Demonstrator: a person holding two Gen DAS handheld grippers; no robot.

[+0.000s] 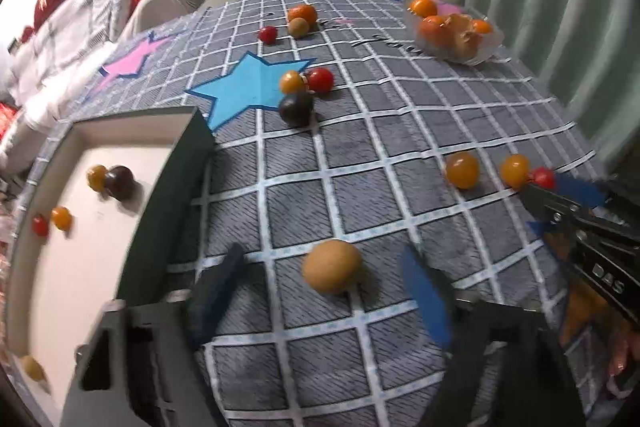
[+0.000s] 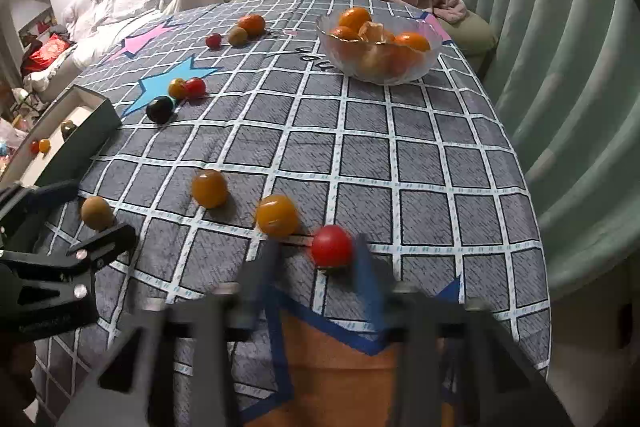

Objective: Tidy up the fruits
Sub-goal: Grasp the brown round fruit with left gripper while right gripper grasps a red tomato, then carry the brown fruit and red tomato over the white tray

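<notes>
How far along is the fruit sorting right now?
Early. A few small fruits already lie in the box, and oranges sit in the glass bowl. The left gripper is open around a tan fruit; the right gripper is open around a red tomato. About ten fruits are left on the cloth.

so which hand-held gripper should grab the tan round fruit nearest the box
Left. The left hand-held gripper is open with the tan round fruit between its fingers, beside the dark green box. The right hand-held gripper is at the small red tomato.
</notes>
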